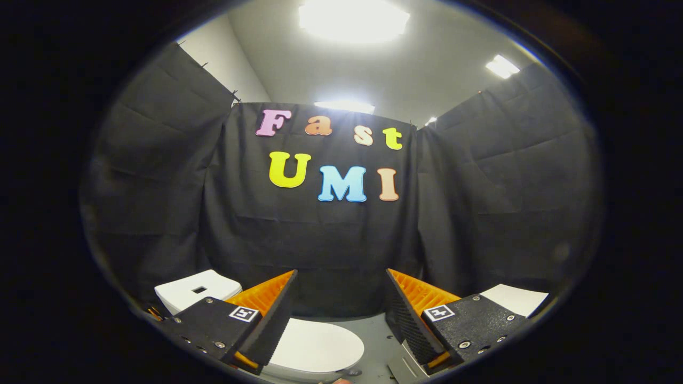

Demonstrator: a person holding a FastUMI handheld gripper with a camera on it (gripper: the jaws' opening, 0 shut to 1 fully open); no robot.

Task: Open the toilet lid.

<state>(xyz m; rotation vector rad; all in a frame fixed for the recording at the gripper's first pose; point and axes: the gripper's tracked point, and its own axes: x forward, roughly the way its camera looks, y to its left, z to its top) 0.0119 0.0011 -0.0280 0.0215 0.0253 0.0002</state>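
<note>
Low in the gripper view, between and just below the fingers of the hand-held gripper (340,320), lies the toilet lid (317,346), a smooth white oval lying flat and closed. The fingers stand wide apart with nothing between them, held above the lid and not touching it; the left finger partly covers the lid's left side. Behind that finger a white cistern (197,290) with a small dark flush button on top stands against the black cloth wall (331,240). A grey floor (376,333) shows beside the lid, and a flat white surface (515,298) shows beyond the right finger; what it is cannot be told. Ceiling lights (352,18) glare overhead.

The lid looks like rigid moulded plastic: probably light, stiff and glossy, so likely slippery under a flat pinch. It should pivot on hinges at the cistern end, though these are hidden. The best hold is probably the free front rim, farthest from the cistern, with one finger hooked under the lip. That rim sits near the bottom of the view and is hard to make out.
</note>
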